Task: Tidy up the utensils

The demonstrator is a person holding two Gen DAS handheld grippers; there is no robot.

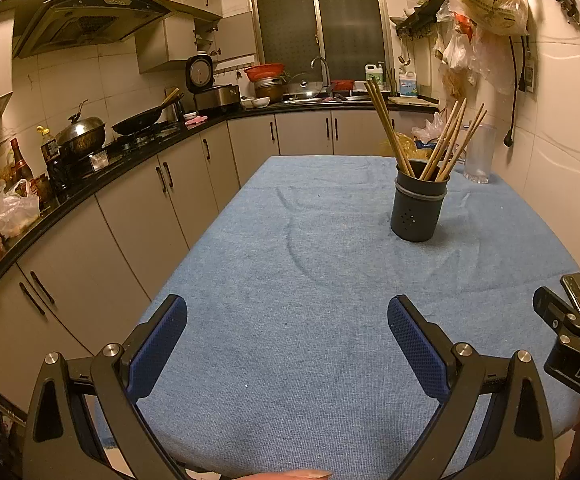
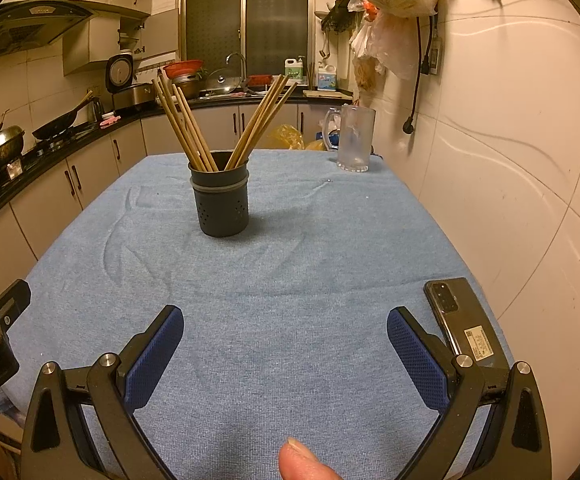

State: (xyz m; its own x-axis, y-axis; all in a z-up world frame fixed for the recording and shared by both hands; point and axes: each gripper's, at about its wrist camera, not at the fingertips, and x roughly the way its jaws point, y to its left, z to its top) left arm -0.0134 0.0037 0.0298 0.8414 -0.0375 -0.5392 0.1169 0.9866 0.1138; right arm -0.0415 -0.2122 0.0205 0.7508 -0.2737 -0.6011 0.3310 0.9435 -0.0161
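Left gripper (image 1: 287, 332): jaws spread wide, nothing between blue pads (image 1: 418, 350), held low and level. Right gripper (image 2: 283, 342): jaws likewise wide apart, empty, level. Grippers side by side, near each other. Fingertip (image 2: 302, 460) visible at bottom edge.

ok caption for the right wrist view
Open right gripper facing a dark holder of chopsticks on a blue tablecloth.

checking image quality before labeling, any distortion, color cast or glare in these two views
Left wrist view: strong fisheye bending of the counter, warm yellow cast, chopstick holder sharp. Right wrist view: same cast and dark corner vignetting, curved wall lines, soft holder shadow on the blue cloth, thumb blurred at the bottom edge.
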